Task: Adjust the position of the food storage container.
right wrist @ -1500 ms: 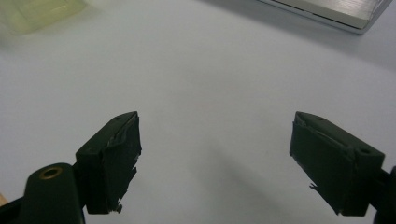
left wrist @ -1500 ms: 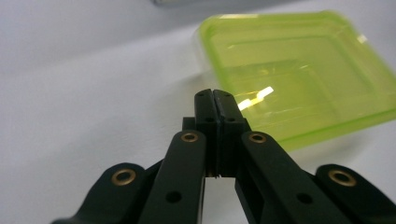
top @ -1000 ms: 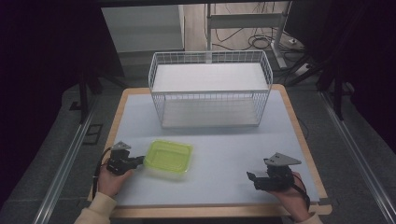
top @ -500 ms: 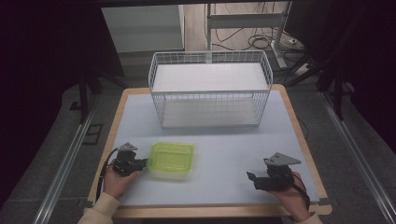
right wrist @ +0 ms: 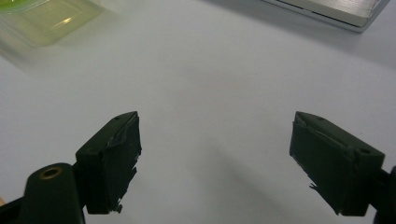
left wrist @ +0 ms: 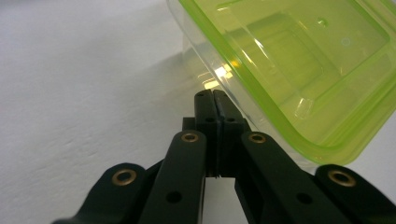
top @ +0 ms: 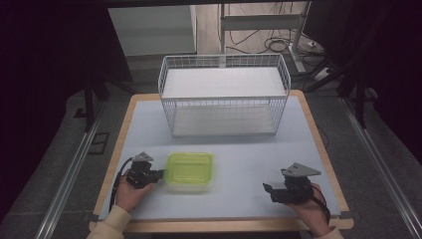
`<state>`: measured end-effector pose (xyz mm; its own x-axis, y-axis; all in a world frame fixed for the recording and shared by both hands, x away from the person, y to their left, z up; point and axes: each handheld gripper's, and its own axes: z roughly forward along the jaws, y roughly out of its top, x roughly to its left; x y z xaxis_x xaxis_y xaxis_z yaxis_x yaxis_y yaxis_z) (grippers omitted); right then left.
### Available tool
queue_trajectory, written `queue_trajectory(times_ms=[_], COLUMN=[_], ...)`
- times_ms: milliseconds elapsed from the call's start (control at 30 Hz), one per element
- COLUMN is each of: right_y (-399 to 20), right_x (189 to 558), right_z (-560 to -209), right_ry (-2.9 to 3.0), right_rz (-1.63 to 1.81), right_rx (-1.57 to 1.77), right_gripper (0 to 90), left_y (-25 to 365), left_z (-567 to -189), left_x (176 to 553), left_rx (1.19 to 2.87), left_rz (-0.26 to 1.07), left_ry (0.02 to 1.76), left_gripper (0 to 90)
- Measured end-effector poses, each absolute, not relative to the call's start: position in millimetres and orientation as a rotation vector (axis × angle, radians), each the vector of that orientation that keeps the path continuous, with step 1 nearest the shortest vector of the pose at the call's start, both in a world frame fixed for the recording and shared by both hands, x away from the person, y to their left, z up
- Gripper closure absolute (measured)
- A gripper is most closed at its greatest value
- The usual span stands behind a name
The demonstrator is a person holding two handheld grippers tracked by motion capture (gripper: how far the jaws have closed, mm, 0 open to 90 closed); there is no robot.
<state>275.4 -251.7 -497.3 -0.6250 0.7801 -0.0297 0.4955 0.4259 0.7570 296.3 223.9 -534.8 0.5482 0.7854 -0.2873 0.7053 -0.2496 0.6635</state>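
A lime-green lidded plastic container [top: 189,171] with a clear base lies on the white table top, front left of centre. My left gripper [top: 160,174] is shut with nothing between its jaws. Its closed tip [left wrist: 212,100] rests against the container's [left wrist: 299,70] clear side wall, just under the green rim. My right gripper [top: 267,189] is near the front right edge, held in a hand and pointing left. In its own view my right gripper [right wrist: 215,140] stands open over bare table, with the container [right wrist: 46,18] far off at the top left.
A white wire basket [top: 224,107] stands at the back middle of the table, its low edge [right wrist: 336,9] showing in the right gripper view. The table's wooden rim [top: 318,149] runs around the white surface. Dark floor, rails and cables surround the table.
My left gripper has slid to the right, and the green container has shifted a little to the right with it. The right gripper has stayed where it was.
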Motion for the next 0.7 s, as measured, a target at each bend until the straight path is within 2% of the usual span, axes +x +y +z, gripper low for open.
queue_trajectory(times_ms=[700], right_y=[-251], right_x=[275], right_z=[-498], right_ry=[2.310], right_rz=[1.033], right_rx=[1.091], right_gripper=[16.7], left_y=[165], left_z=[-531], left_x=[310], left_rx=[2.083], left_rz=[0.103], left_ry=[1.088], left_gripper=[90.0])
